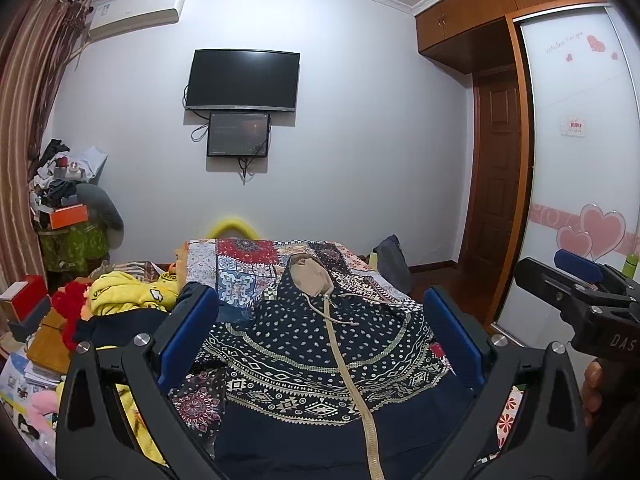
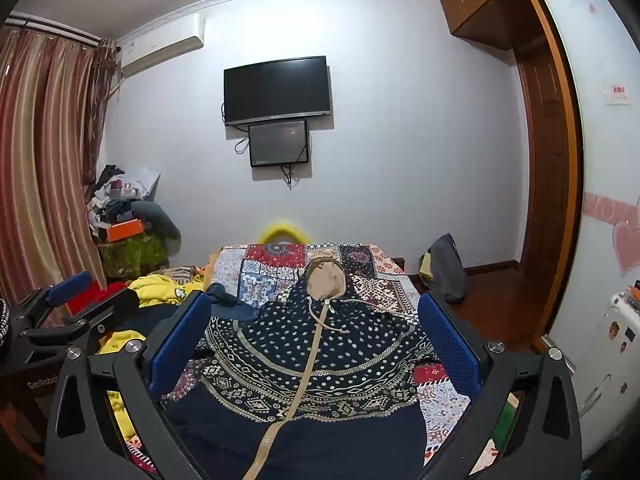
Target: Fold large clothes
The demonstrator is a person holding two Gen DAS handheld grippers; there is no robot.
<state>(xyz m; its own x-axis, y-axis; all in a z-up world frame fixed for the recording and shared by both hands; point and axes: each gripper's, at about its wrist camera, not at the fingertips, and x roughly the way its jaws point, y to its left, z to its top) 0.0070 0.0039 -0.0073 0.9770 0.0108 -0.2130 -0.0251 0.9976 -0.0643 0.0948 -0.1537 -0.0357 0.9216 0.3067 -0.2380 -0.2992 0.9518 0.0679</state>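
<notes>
1. A navy hooded jacket (image 1: pixel 320 344), printed with pale dots and geometric bands, lies flat on the bed's patchwork quilt (image 1: pixel 248 264), its tan hood lining (image 1: pixel 310 276) farthest away and its beige zipper (image 1: pixel 360 396) closed.
2. The left hand-held gripper (image 1: pixel 320 344) hovers spread wide, holding nothing, its blue pads textured.
3. The right hand-held gripper (image 2: pixel 316 348) is equally wide and empty.
</notes>
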